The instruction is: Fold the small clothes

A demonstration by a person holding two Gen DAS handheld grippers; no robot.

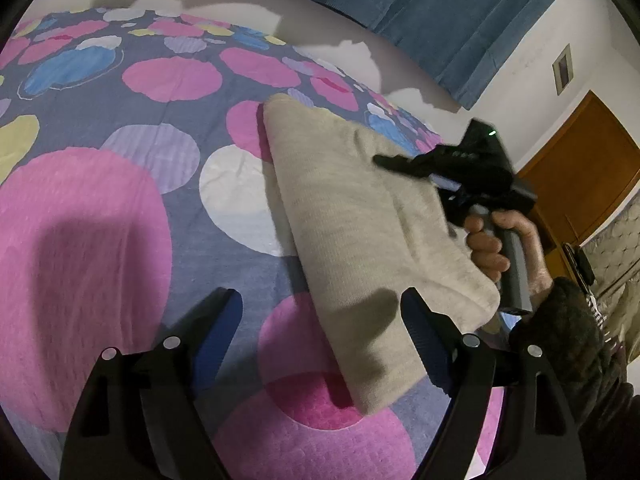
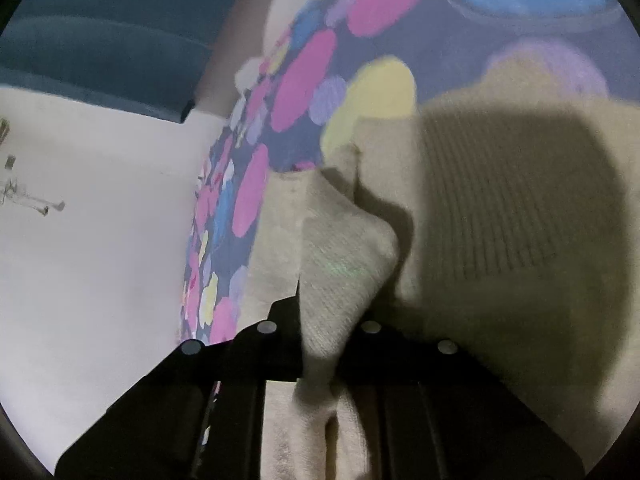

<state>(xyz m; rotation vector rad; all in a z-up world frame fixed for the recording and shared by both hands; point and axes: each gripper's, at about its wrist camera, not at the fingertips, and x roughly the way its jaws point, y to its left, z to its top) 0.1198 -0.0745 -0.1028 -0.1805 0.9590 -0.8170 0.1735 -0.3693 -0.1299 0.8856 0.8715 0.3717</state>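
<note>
A beige knitted garment (image 1: pixel 352 208) lies folded in a long strip on the spotted bedspread (image 1: pixel 100 208). My left gripper (image 1: pixel 320 300) hovers over the strip's near end, its jaws wide open and nothing pinched between them. A hand (image 1: pixel 486 244) holds my right gripper (image 1: pixel 382 160) over the garment's far right edge. In the right wrist view, the right gripper (image 2: pixel 320 316) is shut on a raised fold of the beige garment (image 2: pixel 500 200), and the cloth runs back between its jaws.
The bedspread (image 2: pixel 296 80) carries pink, blue, yellow and white circles. A blue curtain (image 1: pixel 440 4) hangs behind the bed. A wooden door (image 1: pixel 580 168) and a white wall (image 1: pixel 532 60) stand at the right, and a dark sleeve (image 1: pixel 560 320) reaches in from there.
</note>
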